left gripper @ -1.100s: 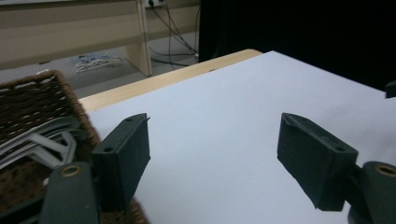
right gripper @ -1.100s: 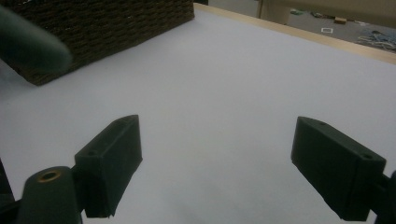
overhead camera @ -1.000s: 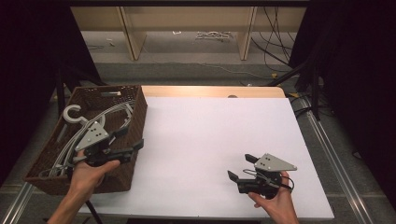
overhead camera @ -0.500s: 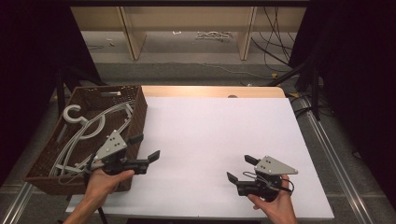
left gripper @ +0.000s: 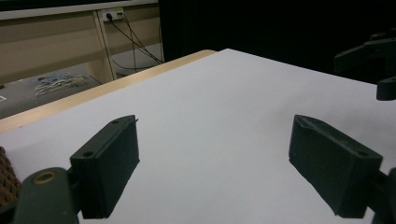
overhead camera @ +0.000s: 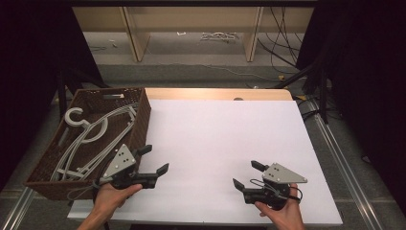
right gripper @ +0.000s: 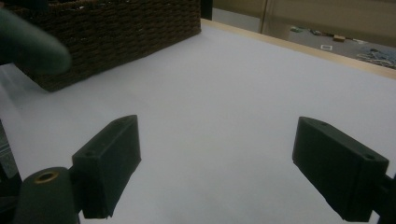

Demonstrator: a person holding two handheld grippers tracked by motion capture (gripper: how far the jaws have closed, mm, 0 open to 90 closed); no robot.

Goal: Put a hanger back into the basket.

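The basket (overhead camera: 139, 120) sits at the table's (overhead camera: 220, 139) nine o'clock edge, with the hangers (overhead camera: 91, 139) lying inside it. Just beside the basket's near corner, at about seven o'clock, hangs the left gripper (overhead camera: 154, 160) over the tabletop. The right gripper (overhead camera: 244, 175) is at five o'clock, well apart from it. Shelving (overhead camera: 191, 28) stands at twelve o'clock, behind the table.
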